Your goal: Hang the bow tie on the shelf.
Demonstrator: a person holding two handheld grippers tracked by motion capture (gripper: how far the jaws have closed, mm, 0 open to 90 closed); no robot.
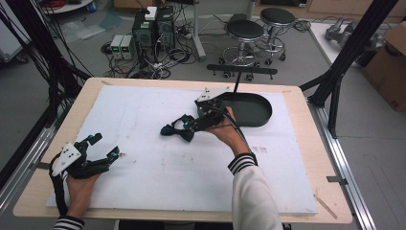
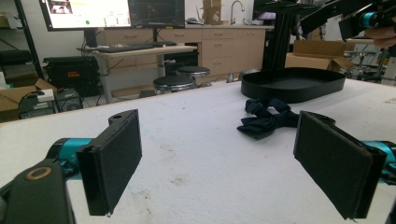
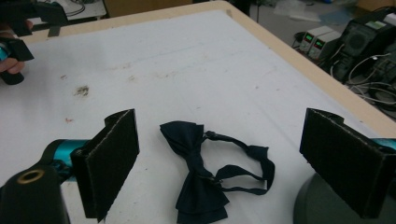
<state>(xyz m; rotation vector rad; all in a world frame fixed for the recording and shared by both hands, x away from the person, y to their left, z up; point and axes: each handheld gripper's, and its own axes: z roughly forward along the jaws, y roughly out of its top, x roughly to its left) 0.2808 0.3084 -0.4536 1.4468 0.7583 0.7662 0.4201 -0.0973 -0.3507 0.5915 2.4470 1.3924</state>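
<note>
A dark navy bow tie (image 1: 174, 130) with its strap lies flat on the white mat (image 1: 143, 182), left of the table's middle. My right gripper (image 1: 187, 123) hovers open just above and behind it. In the right gripper view the bow tie (image 3: 196, 179) lies on the mat between and beyond the wide-apart pads (image 3: 114, 158), untouched. My left gripper (image 1: 106, 145) rests open near the mat's front left, well away from the tie. In the left gripper view the bow tie (image 2: 268, 119) lies ahead to the right, and that gripper (image 2: 219, 154) holds nothing.
A black oval tray (image 1: 265, 114) sits on the mat behind the right hand, also seen as the tray (image 2: 294, 84) beyond the tie. Black frame posts (image 1: 344, 52) stand off the table's right. Stools (image 1: 244, 33) and computer boxes (image 1: 153, 28) stand on the floor beyond the far edge.
</note>
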